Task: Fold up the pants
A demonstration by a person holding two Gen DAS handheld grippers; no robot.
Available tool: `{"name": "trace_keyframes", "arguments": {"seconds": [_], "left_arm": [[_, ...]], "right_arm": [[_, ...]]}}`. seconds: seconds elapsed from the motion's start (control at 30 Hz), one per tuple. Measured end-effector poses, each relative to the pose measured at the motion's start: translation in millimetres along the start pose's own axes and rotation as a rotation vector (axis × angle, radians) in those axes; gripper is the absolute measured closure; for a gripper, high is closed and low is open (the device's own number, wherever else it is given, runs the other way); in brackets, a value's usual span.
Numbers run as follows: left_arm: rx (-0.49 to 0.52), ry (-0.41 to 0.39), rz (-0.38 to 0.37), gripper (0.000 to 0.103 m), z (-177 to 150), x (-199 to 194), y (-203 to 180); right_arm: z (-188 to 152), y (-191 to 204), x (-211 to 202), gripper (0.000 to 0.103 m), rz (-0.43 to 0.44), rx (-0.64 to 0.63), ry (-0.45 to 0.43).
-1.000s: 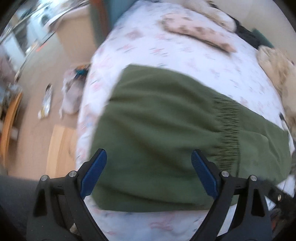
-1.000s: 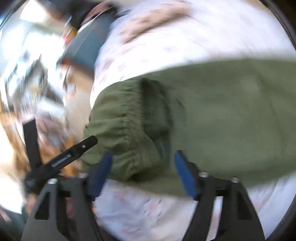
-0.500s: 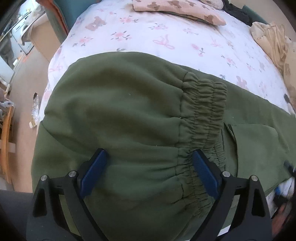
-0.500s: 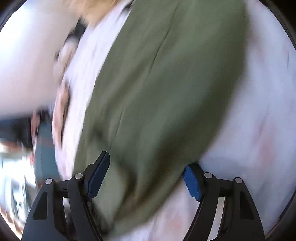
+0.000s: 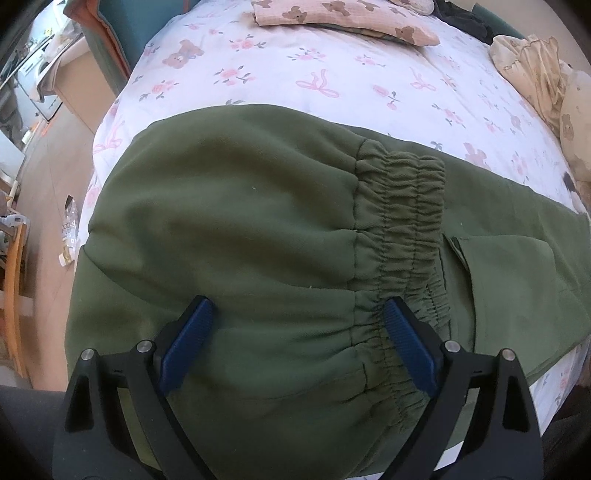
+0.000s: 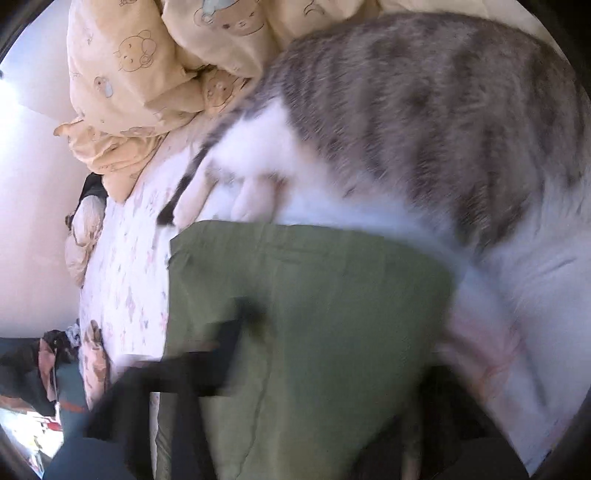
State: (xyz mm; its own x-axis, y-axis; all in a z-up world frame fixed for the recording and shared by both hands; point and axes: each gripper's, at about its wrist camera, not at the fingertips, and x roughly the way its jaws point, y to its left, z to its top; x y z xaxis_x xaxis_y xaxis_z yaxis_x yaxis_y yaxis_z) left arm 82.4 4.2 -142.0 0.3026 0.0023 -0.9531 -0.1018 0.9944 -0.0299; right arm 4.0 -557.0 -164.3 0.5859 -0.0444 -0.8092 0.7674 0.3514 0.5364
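Green pants (image 5: pixel 258 229) lie on the floral bed sheet (image 5: pixel 332 74), the upper part folded over so the gathered elastic waistband (image 5: pixel 399 206) sits on top of the legs. My left gripper (image 5: pixel 295 339) is open, its blue pads just above the folded cloth near the waistband, holding nothing. In the right wrist view the far end of the green pants (image 6: pixel 314 314) shows, blurred. The right gripper's fingers are smeared by motion at the bottom of that view and their state is unclear.
A grey and white cat (image 6: pixel 424 129) lies on the bed right against the pants' far edge. A yellow bear-print duvet (image 6: pixel 147 74) is bunched behind it. A pink bear-print cloth (image 5: pixel 340 18) lies at the bed's far side. Floor clutter (image 5: pixel 70 229) is at left.
The left gripper moved in over the folded pants and stays open. The right gripper swung away fast along the legs; the cat has come into its view.
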Motion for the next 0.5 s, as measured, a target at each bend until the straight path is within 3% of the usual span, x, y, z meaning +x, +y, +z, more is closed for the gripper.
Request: {"name": "trace_keyframes", "arguments": {"seconds": [0.17, 0.3, 0.4, 0.5], "left_arm": [[-0.016, 0.009, 0.000, 0.011, 0, -2, 1], [-0.039, 0.002, -0.014, 0.012, 0, -13, 3], [-0.093, -0.038, -0.032, 0.012, 1, -34, 9], [-0.199, -0.114, -0.076, 0.012, 3, -64, 26]], "right_arm": [[-8, 30, -33, 0.098, 0.046, -0.143, -0.111], [-33, 80, -78, 0.098, 0.196, -0.325, -0.163], [-67, 134, -106, 0.098, 0.291, -0.524, -0.148], [-124, 187, -131, 0.098, 0.378, -0.713, -0.116]]}}
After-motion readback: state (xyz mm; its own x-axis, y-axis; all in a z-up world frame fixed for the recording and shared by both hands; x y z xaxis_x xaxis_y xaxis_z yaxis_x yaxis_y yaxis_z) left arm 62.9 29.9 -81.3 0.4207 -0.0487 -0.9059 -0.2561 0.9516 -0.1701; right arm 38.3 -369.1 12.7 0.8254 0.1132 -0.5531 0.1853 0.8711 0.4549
